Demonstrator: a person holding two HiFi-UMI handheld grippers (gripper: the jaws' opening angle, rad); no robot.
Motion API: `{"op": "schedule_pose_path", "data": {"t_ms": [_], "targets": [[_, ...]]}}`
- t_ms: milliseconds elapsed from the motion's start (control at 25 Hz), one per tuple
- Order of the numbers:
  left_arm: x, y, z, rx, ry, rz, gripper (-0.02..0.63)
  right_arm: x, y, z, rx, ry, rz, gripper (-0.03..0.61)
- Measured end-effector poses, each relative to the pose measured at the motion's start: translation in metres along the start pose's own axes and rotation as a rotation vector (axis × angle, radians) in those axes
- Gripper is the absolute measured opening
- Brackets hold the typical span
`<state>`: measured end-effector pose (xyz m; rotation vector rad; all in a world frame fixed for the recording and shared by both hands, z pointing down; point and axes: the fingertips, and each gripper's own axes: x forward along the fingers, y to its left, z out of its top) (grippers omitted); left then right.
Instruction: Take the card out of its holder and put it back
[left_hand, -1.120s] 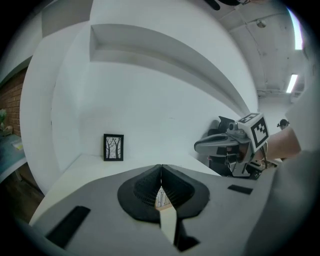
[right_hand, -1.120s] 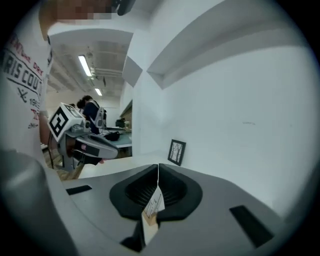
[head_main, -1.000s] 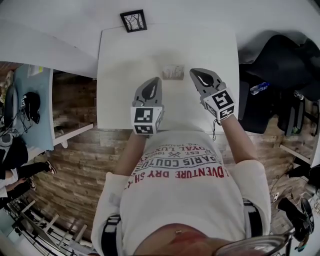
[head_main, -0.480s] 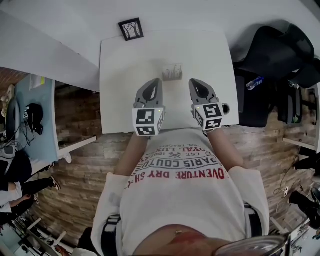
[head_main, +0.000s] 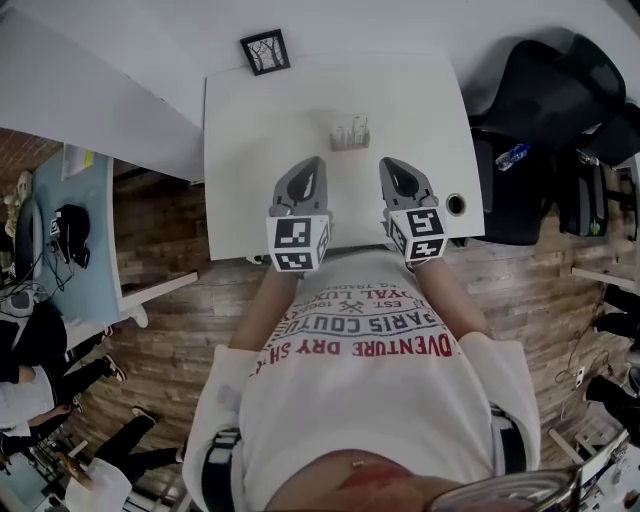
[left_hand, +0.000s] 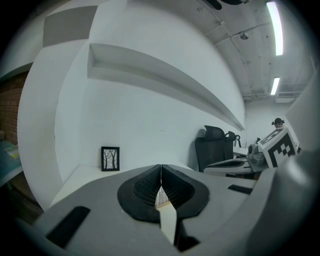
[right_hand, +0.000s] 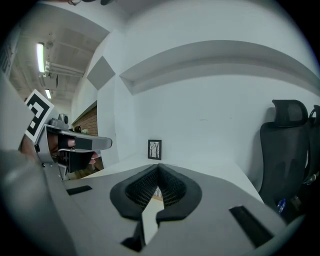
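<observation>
**A:** Where is the card right now?

**B:** Standing in its holder, around the middle of the white table and a little toward the far side. It looks untouched — the task seems not to have started on it yet.

**A:** And the claws?

**B:** Both are over the near part of the table, short of the holder. The left claw is clenched with its pads pressed flat together, and its own view shows nothing pinched between them. The right claw is the same: clenched and empty.

**A:** Why hold them side by side like that?

**B:** My guess is that it's a ready stance. They point at the holder from either side, so one could steady the base while the other pinches the card's top edge. Each claw would have to open first.

**A:** Is there anything in the way?

**B:** Not much. A small framed picture leans at the back edge, well apart from the holder, and a black office chair sits off the right side. The holder has bare table all round it — an easy approach, though a light stand like that may slide if it's nudged.
</observation>
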<state>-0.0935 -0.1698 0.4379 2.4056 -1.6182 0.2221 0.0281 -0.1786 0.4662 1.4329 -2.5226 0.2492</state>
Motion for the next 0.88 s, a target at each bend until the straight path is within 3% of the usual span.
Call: {"op": "schedule_pose_path", "data": {"t_ms": [880], "targets": [[0.0075, -0.0032, 0.0004, -0.002, 0.004, -0.015, 0.025, 0.0083, 0.0028, 0.0081, -0.002, -0.012, 0.035, 0.025]]}}
